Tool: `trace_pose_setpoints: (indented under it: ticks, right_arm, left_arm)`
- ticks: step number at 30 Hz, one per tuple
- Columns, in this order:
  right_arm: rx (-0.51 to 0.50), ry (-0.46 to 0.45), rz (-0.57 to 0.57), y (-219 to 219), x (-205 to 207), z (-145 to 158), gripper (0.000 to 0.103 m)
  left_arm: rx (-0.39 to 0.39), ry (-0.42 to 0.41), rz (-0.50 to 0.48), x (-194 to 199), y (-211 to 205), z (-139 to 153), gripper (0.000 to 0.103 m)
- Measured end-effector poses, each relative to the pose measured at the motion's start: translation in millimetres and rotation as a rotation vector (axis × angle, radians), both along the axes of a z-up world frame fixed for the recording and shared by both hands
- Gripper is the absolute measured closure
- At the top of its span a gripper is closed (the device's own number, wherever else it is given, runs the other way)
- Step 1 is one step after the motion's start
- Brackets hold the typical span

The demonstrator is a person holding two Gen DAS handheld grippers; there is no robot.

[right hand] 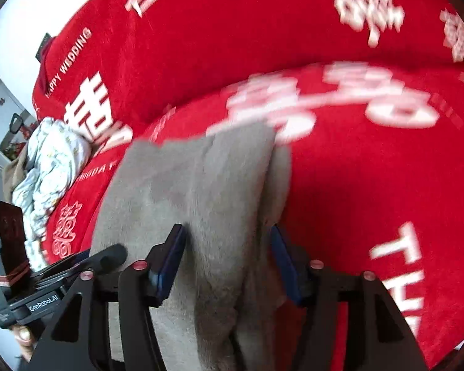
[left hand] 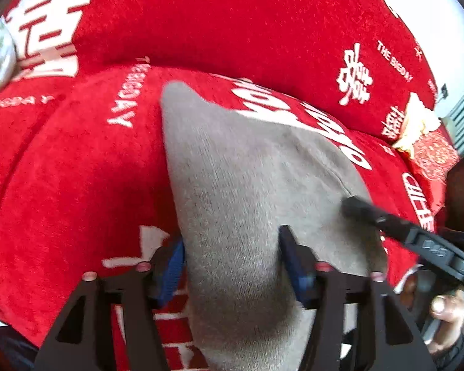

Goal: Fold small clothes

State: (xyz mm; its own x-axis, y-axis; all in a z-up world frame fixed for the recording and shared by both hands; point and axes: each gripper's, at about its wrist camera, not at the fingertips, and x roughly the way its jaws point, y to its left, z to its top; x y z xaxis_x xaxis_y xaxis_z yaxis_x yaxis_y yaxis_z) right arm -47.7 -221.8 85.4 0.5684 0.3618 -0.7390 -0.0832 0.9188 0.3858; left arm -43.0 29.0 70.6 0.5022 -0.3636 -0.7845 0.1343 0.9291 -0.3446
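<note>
A grey knitted garment (left hand: 247, 185) lies on a red sofa cover with white lettering (left hand: 77, 154). My left gripper (left hand: 232, 247) is open, its blue-padded fingers set wide on either side of the near part of the cloth. The right gripper's black finger (left hand: 371, 213) reaches onto the garment's right edge. In the right wrist view the grey garment (right hand: 195, 201) lies folded lengthways, and my right gripper (right hand: 229, 247) is open with its fingers astride the cloth. The left gripper's body (right hand: 43, 296) shows at lower left.
A crumpled white patterned cloth (right hand: 52, 167) lies at the sofa's left end. A red and cream embroidered cushion (left hand: 423, 142) sits at the right end. The red backrest (left hand: 232, 24) rises behind the seat. A hand (left hand: 448, 312) holds the right gripper.
</note>
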Motion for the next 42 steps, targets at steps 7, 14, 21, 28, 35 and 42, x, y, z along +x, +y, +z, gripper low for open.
trace_pose_setpoints:
  ticks: [7,14,21,28,35,42]
  right_arm:
    - [0.044,-0.106,0.129,25,12,25,0.017]
    - [0.13,0.036,0.112,27,34,-9,0.018]
    - [0.121,-0.086,0.196,30,-28,20,0.017]
    - [0.097,-0.095,0.196,16,-62,-8,0.017]
    - [-0.051,-0.008,0.168,5,-92,-28,0.016]
    - [-0.156,-0.244,0.051,8,-133,13,0.005]
  left_arm:
    - [0.109,-0.089,0.047,16,-10,27,0.015]
    - [0.21,0.044,0.038,35,-19,-10,0.015]
    - [0.249,-0.037,0.022,4,-20,7,0.015]
    - [0.246,-0.046,0.017,-24,-15,-2,0.015]
    - [0.209,-0.096,0.035,-54,-4,10,0.015]
    - [0.266,-0.185,0.069,-86,-7,35,0.015]
